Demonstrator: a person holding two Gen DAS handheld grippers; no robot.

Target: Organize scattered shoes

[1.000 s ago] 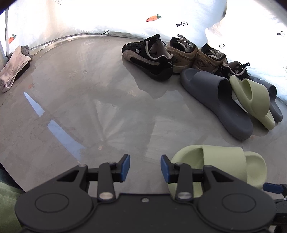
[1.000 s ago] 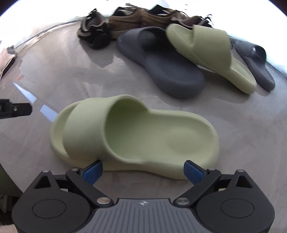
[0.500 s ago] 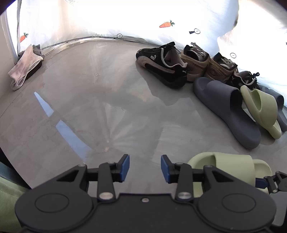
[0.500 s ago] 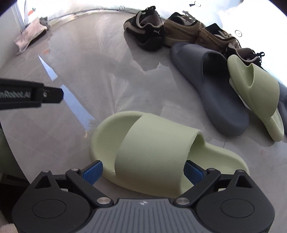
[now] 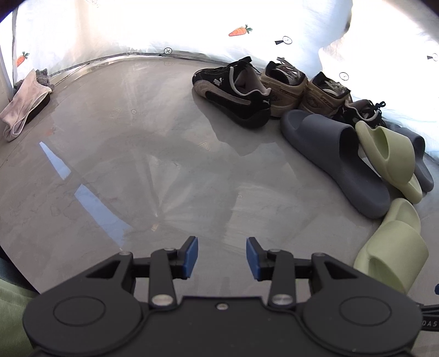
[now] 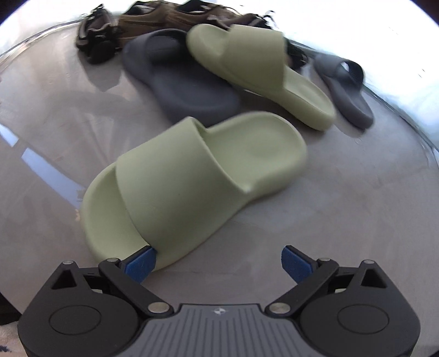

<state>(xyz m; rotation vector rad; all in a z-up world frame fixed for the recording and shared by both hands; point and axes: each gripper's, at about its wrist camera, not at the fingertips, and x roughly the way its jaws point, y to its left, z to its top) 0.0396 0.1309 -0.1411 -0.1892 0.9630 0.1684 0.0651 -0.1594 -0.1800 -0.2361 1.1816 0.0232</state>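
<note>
On the left wrist view, my left gripper [image 5: 221,257] hung over the bare grey floor [image 5: 137,170] with its jaws partly open, a modest gap between the blue pads and nothing in it. Ahead of the jaws and to their right, the shoes sat bunched against the white carrot-print sheet [image 5: 192,24]: a black sneaker [image 5: 233,94], two tan sneakers [image 5: 285,83] beside it, then a dark grey slide [image 5: 337,156] with a green slide [image 5: 389,156] leaning against its far side. A second green slide [image 5: 392,252] lay close to the right of the jaws, its end near the toe of the dark grey slide. Far off to the left of the jaws, a crumpled pale cloth [image 5: 24,107] lay at the floor's edge.

On the right wrist view, which was somewhat blurred, my right gripper [image 6: 218,259] had its jaws spread wide. The near green slide [image 6: 192,186] lay on the floor just ahead of them, angled from the left jaw up toward the right. The left pad [image 6: 141,263] sat at the slide's near edge; the right pad [image 6: 295,263] stood clear of it, so nothing was clamped. Beyond the jaws lay the dark grey slide [image 6: 178,79], the other green slide [image 6: 260,71] resting partly on it, and a second grey slide [image 6: 345,88] further right.
</note>
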